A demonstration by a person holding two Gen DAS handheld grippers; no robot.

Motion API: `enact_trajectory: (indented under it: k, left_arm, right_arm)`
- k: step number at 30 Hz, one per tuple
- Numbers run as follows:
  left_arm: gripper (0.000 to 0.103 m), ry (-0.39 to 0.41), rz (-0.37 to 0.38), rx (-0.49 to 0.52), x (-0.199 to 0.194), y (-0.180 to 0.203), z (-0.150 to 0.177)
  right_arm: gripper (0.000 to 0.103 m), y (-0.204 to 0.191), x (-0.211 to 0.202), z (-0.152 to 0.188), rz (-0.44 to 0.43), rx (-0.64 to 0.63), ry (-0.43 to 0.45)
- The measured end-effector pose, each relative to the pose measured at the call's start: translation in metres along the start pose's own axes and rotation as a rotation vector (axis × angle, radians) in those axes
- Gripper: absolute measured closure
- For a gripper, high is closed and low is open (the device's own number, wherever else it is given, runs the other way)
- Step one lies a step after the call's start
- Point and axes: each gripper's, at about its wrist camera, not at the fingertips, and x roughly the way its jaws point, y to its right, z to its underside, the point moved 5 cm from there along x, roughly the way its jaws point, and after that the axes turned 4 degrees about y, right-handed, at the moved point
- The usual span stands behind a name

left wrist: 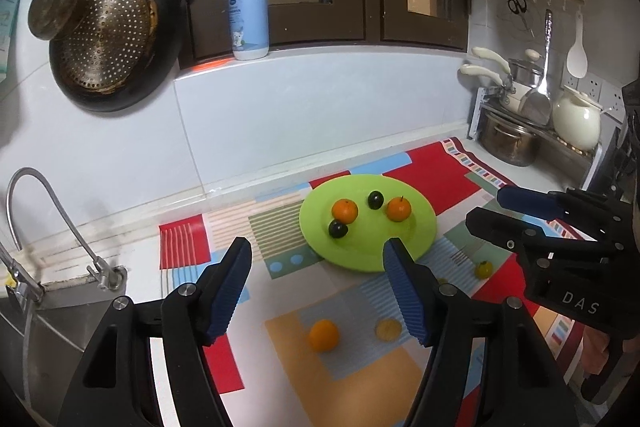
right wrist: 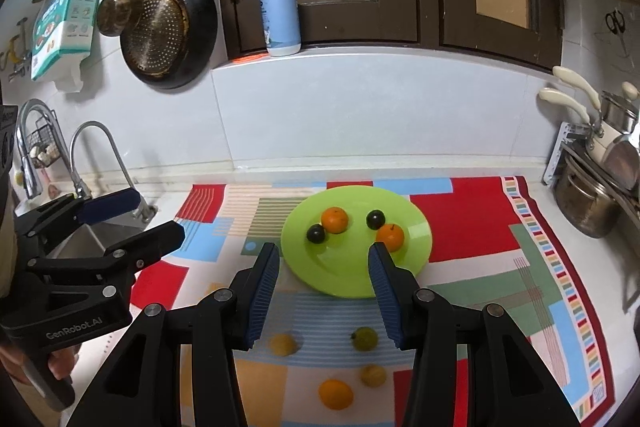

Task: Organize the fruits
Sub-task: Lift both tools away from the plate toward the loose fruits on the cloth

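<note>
A green plate (left wrist: 416, 243) (right wrist: 412, 251) on the patterned mat holds two oranges (left wrist: 345, 211) (right wrist: 335, 220) and two dark plums (left wrist: 338, 229) (right wrist: 316, 234). Loose on the mat in front of it lie an orange (left wrist: 324, 335) (right wrist: 335, 394) and three small yellow fruits (right wrist: 365, 339). My left gripper (left wrist: 318, 259) is open and empty, above the mat near the plate's front edge. My right gripper (right wrist: 324, 259) is open and empty, also before the plate. Each gripper shows in the other's view: the right one (left wrist: 492, 211), the left one (right wrist: 156, 219).
A sink with faucets (left wrist: 52, 219) lies to the left. Pots and a white kettle (left wrist: 576, 119) stand at the right. A soap bottle (left wrist: 248, 15) stands on the window ledge. Pans hang on the wall at left (left wrist: 108, 35).
</note>
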Motion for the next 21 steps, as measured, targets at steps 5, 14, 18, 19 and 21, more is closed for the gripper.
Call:
enact_trajectory:
  k: [5,14,18,19,21]
  left_arm:
    - [0.032,-0.001,0.008,0.032,-0.006,-0.006,0.012]
    - [0.032,-0.031,0.062,0.042,-0.006,-0.014,0.033]
    - [0.032,-0.031,0.076,0.059,-0.003,-0.016,0.040]
    - [0.032,-0.033,0.080,0.067,-0.002,-0.016,0.042]
    - [0.032,-0.036,0.093,0.075,0.000,-0.017,0.044]
  right_arm:
    - [0.056,-0.014,-0.010,0.013,0.036,0.003,0.024]
    - [0.056,-0.031,-0.008,0.037,0.038,0.013,-0.026]
    - [0.056,-0.039,-0.007,0.048,0.043,0.002,-0.044]
    - [0.056,-0.040,-0.006,0.050,0.046,-0.003,-0.048]
    - [0.056,-0.043,-0.004,0.055,0.047,-0.004,-0.057]
